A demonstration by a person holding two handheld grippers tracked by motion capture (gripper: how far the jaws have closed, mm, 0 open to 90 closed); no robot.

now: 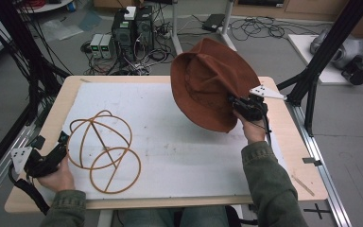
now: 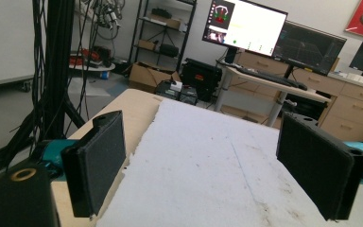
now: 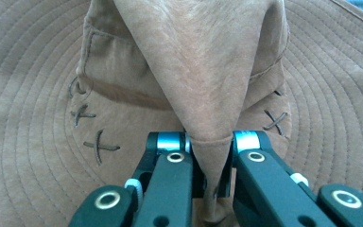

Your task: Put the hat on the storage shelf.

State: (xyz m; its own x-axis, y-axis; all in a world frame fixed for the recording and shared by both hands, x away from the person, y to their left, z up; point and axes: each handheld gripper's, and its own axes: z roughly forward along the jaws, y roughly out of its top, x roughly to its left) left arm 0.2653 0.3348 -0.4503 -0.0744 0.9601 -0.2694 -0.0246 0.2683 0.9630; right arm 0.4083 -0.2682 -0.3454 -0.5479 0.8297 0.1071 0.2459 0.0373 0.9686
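A brown suede hat with a wide stitched brim hangs tilted above the right half of the table, its opening facing me. My right gripper is shut on a pinched fold of the hat, and in the right gripper view the fold rises between the jaws at my right gripper. At the table's left front, my left gripper rests beside a tan wire hat frame of crossed hoops. In the left gripper view the pads of my left gripper stand wide apart with nothing between them.
A white sheet covers the wooden table. Black frame posts rise at the right, with cables and boxes on the floor beyond the far edge. Desks and monitors stand farther back.
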